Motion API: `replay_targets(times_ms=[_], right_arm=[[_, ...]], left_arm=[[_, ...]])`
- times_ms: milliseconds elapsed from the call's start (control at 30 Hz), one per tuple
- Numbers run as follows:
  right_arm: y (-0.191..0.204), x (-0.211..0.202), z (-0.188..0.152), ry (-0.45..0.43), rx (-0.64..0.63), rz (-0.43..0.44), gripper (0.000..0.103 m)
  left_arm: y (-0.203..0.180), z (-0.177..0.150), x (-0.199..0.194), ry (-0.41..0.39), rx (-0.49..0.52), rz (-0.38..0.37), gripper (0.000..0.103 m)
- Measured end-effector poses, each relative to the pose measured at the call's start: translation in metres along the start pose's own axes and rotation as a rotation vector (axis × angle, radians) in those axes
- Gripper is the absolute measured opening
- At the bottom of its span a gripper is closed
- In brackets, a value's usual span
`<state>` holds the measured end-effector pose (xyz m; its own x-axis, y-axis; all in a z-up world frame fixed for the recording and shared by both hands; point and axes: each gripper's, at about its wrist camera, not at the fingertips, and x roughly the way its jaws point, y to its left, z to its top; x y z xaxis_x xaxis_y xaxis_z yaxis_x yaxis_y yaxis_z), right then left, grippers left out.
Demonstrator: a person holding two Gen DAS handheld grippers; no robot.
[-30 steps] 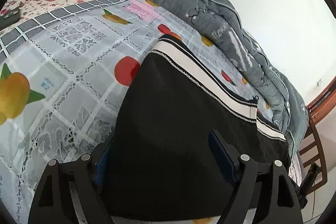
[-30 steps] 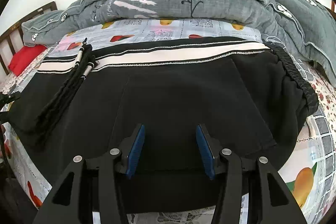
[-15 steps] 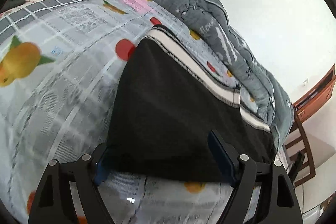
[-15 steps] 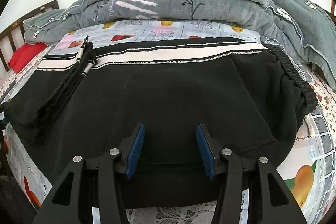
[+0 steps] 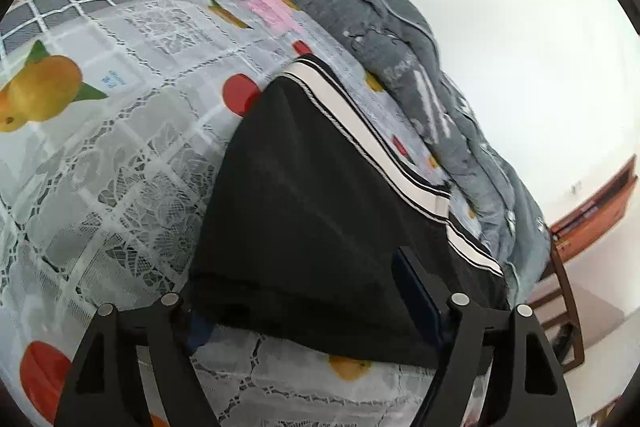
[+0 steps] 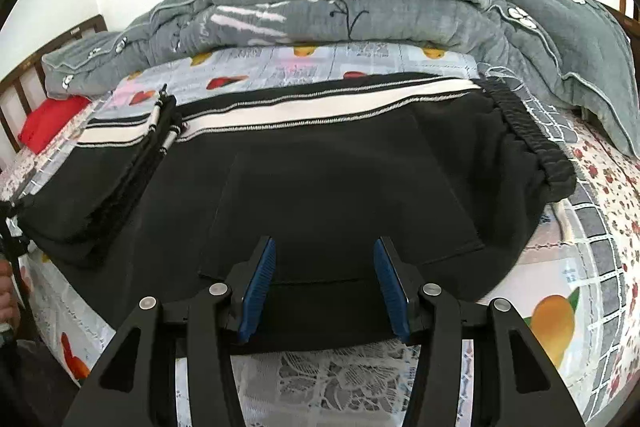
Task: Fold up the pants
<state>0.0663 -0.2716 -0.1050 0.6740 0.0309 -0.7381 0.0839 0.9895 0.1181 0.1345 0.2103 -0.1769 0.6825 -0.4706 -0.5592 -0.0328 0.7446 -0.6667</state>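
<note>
Black pants [image 6: 340, 167] with a white side stripe [image 6: 320, 111] lie folded across the bed, elastic waistband [image 6: 520, 131] at the right. A folded-over part with cords and metal tips [image 6: 156, 119] rests on their left. My right gripper [image 6: 325, 243] hovers open over the near edge, nothing pinched. In the left wrist view the pants [image 5: 320, 207] end in a square corner. My left gripper [image 5: 296, 283] straddles that near edge; its jaws are closing but stand wide, with cloth between them and no visible pinch. The left finger is partly hidden under the cloth.
A fruit-print lace bed cover [image 5: 120, 147] spreads to the left and in front. A rolled grey quilt [image 6: 360, 11] lines the far side. A red pillow [image 6: 48, 123] and wooden bed rail [image 6: 24, 83] sit at the left, a person's hand [image 6: 5, 291] at the edge.
The left wrist view has rolled and drawn back, so the pants' near edge now shows with bed cover below it. The right gripper and pants stay as they were.
</note>
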Motion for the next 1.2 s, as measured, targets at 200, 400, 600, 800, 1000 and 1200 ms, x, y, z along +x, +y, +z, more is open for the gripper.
replay_targets(times_ms=[200,400,600,800,1000,1200], right_arm=[[-0.007,-0.02,0.002,-0.042,-0.006,0.007,0.051],[-0.026,-0.048,-0.006,-0.106,-0.055,-0.046,0.05],[-0.073,-0.062,-0.013,-0.133,-0.031,-0.12,0.05],[-0.129,-0.074,-0.02,-0.135,0.061,-0.151,0.05],[-0.159,-0.075,-0.028,-0.11,0.131,-0.155,0.05],[-0.165,-0.073,-0.031,-0.083,0.151,-0.085,0.05]], left_arm=[[-0.007,0.02,0.012,-0.033,-0.075,0.12,0.024],[-0.097,0.027,0.009,-0.113,0.148,0.184,0.018],[-0.217,-0.003,0.023,-0.13,0.399,0.118,0.017],[-0.307,-0.076,0.076,-0.004,0.578,0.004,0.017],[-0.324,-0.151,0.166,0.275,0.584,-0.021,0.017],[-0.331,-0.154,0.146,0.312,0.646,-0.135,0.045]])
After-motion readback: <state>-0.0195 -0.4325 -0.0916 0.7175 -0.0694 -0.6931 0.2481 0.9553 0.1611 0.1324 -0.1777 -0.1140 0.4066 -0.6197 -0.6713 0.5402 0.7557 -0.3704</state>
